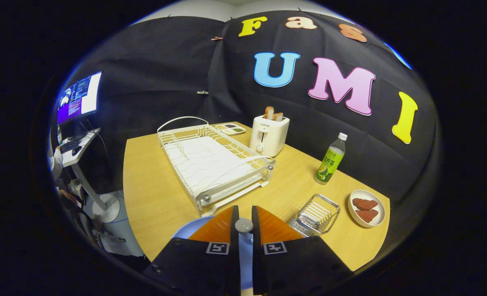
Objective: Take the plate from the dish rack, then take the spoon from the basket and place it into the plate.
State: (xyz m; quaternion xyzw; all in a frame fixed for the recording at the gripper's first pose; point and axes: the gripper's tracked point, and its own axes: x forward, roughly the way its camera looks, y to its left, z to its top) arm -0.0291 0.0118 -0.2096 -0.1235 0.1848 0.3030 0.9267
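Observation:
My gripper (244,213) hangs low over the near edge of the table, its two orange fingers (220,228) nearly closed. They pinch a small grey metal spoon (243,225), of which a rounded end shows in the narrow gap. Directly beneath the fingers lies a light blue plate (182,232); its rim peeks out to the left, and more of it shows through the gap. The white wire dish rack (210,164) just beyond the fingers holds nothing. To the right of the fingers stands the small metal wire basket (315,213), with nothing in it.
A white toaster (268,135) with bread slices stands behind the rack, with a small tray (231,128) beside it. A green bottle (330,159) and a white bowl (366,207) of brown pieces sit to the right. A monitor on a stand (79,98) is off the table's left side.

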